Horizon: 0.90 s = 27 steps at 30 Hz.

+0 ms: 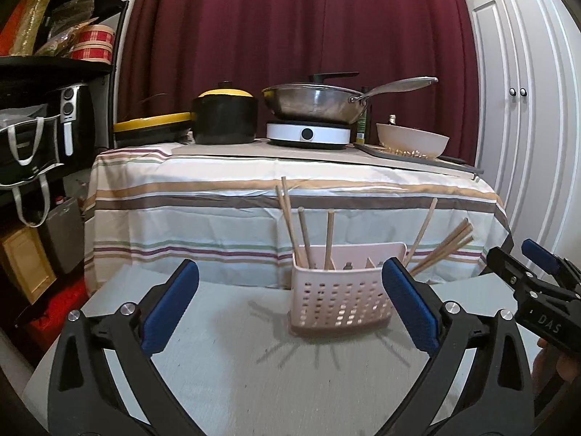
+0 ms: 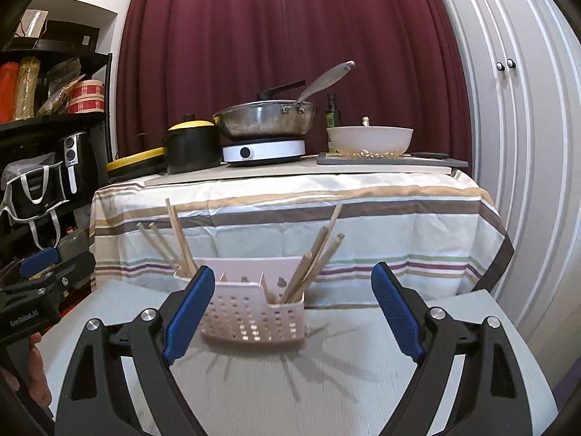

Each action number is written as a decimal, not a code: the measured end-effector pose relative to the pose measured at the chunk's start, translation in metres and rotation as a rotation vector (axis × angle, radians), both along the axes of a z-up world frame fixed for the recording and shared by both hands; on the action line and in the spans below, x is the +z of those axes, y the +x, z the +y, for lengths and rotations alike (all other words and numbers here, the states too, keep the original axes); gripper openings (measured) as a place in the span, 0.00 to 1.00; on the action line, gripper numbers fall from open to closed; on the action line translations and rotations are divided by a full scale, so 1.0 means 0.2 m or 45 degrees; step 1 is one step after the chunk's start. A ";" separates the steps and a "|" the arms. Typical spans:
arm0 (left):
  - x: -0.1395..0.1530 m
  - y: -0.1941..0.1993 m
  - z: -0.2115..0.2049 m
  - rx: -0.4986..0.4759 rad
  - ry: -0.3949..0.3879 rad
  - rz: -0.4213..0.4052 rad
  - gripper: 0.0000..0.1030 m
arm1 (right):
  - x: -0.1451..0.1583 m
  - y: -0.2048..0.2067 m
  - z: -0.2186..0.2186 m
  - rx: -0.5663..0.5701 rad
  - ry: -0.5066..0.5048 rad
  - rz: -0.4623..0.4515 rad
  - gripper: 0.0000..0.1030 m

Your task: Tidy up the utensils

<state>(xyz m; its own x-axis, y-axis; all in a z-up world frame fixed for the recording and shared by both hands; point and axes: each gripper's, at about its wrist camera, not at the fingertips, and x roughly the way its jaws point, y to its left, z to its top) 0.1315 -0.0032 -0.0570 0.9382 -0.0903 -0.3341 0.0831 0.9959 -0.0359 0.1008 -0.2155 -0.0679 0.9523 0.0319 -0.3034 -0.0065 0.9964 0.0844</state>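
A pink perforated utensil caddy (image 1: 341, 301) stands on the grey table (image 1: 225, 356), with wooden chopsticks (image 1: 301, 229) upright in its left compartment and more chopsticks (image 1: 443, 247) leaning out of its right one. It also shows in the right wrist view (image 2: 254, 319), with chopsticks at the left (image 2: 174, 239) and right (image 2: 319, 258). My left gripper (image 1: 290, 305) is open and empty, just short of the caddy. My right gripper (image 2: 292, 309) is open and empty, also before the caddy; it shows at the right of the left wrist view (image 1: 523, 265).
Behind stands a higher table with a striped cloth (image 1: 290, 200) carrying a black pot with yellow lid (image 1: 225, 116), a steel pan (image 1: 316, 103) on a white hotplate (image 1: 308, 134), and a white bowl (image 1: 412, 140). Black shelves (image 1: 47, 109) stand left, white cupboard doors (image 1: 526, 109) right.
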 end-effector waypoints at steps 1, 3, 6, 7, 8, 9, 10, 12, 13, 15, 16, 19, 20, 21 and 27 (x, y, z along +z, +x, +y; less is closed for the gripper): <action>0.00 -0.02 0.00 0.002 0.004 0.000 0.96 | 0.00 -0.02 0.00 -0.003 -0.003 0.002 0.83; 0.01 -0.06 -0.01 0.001 0.013 -0.002 0.96 | 0.00 -0.05 0.00 -0.010 -0.009 0.007 0.83; 0.02 -0.12 -0.02 0.002 0.023 -0.001 0.96 | 0.01 -0.11 -0.01 -0.013 0.000 0.015 0.83; 0.03 -0.14 -0.02 -0.001 0.024 -0.003 0.96 | 0.02 -0.13 -0.02 -0.016 0.003 0.018 0.83; 0.03 -0.16 -0.02 -0.002 0.022 -0.006 0.96 | 0.02 -0.15 -0.02 -0.017 0.007 0.015 0.83; 0.04 -0.18 -0.02 -0.002 0.020 -0.009 0.96 | 0.03 -0.16 -0.01 -0.020 0.007 0.010 0.83; 0.05 -0.19 -0.02 -0.003 0.018 -0.009 0.96 | 0.03 -0.18 -0.01 -0.026 0.006 0.005 0.83; 0.06 -0.22 -0.02 -0.006 0.017 -0.015 0.96 | 0.05 -0.21 -0.01 -0.029 0.002 -0.002 0.83; 0.07 -0.24 -0.02 -0.004 0.019 -0.021 0.96 | 0.05 -0.23 -0.01 -0.031 0.000 -0.007 0.83; 0.09 -0.26 -0.02 0.001 0.022 -0.036 0.96 | 0.07 -0.25 -0.01 -0.032 -0.002 -0.020 0.83; 0.09 -0.27 -0.02 0.002 0.020 -0.039 0.96 | 0.08 -0.26 0.00 -0.034 -0.003 -0.027 0.84; 0.11 -0.29 -0.01 0.007 0.008 -0.046 0.96 | 0.09 -0.28 0.01 -0.036 -0.013 -0.034 0.84; 0.11 -0.29 -0.01 0.011 0.007 -0.049 0.96 | 0.09 -0.29 0.01 -0.035 -0.015 -0.038 0.84; 0.11 -0.29 -0.01 0.014 0.007 -0.049 0.96 | 0.09 -0.29 0.01 -0.036 -0.017 -0.039 0.84; 0.11 -0.29 0.01 0.024 0.005 -0.046 0.96 | 0.10 -0.29 0.02 -0.037 -0.020 -0.043 0.84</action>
<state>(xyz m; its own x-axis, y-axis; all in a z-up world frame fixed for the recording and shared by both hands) 0.0726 -0.0015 -0.0349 0.9512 -0.0711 -0.3003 0.0652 0.9974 -0.0294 0.0432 -0.2111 -0.0482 0.9625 -0.0007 -0.2713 0.0201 0.9974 0.0686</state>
